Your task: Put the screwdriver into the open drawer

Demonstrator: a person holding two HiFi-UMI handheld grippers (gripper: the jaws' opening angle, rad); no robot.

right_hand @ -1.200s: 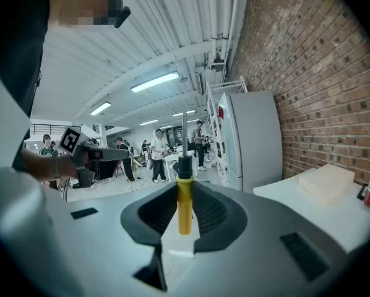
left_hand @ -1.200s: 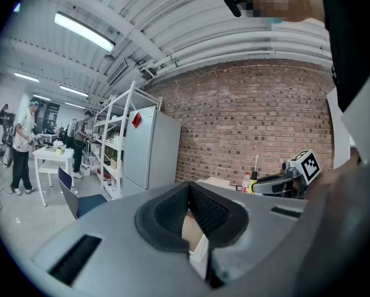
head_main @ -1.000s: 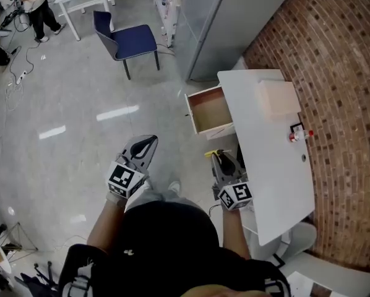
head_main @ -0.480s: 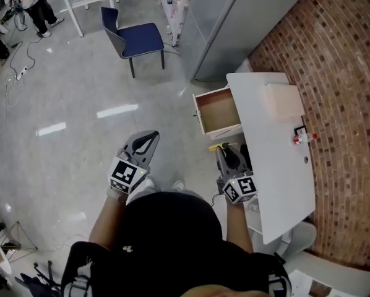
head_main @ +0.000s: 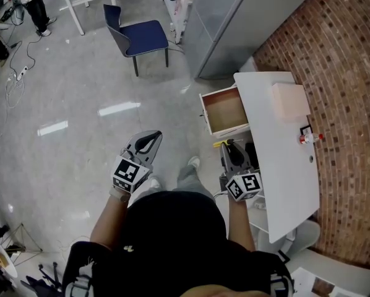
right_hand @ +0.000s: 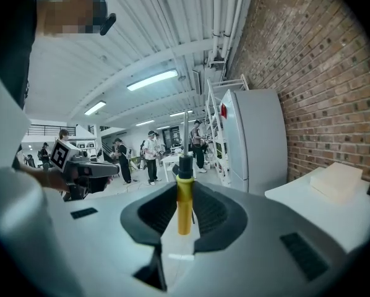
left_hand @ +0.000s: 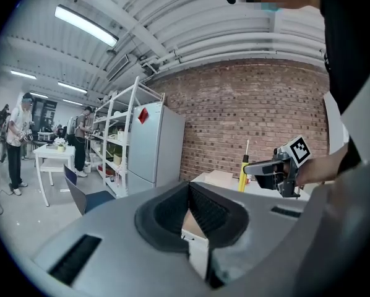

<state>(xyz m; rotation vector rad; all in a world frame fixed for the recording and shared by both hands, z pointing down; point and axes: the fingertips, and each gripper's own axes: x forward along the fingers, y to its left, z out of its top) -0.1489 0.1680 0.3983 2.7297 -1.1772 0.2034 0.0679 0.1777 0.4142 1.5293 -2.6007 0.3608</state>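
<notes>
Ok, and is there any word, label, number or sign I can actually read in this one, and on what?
Nothing here reads as text.
Red sticker on the fridge: too small to read.
Red-capped item on the white table: any label is too small to read.
Square markers on the left gripper and right gripper: black-and-white patterns, no letters or digits.

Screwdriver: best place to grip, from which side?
Grip the screwdriver by its yellow handle, pinching across it from both sides, as the right gripper has it: the handle is thick and stands upright between the jaws; the metal shaft above is thin.
</notes>
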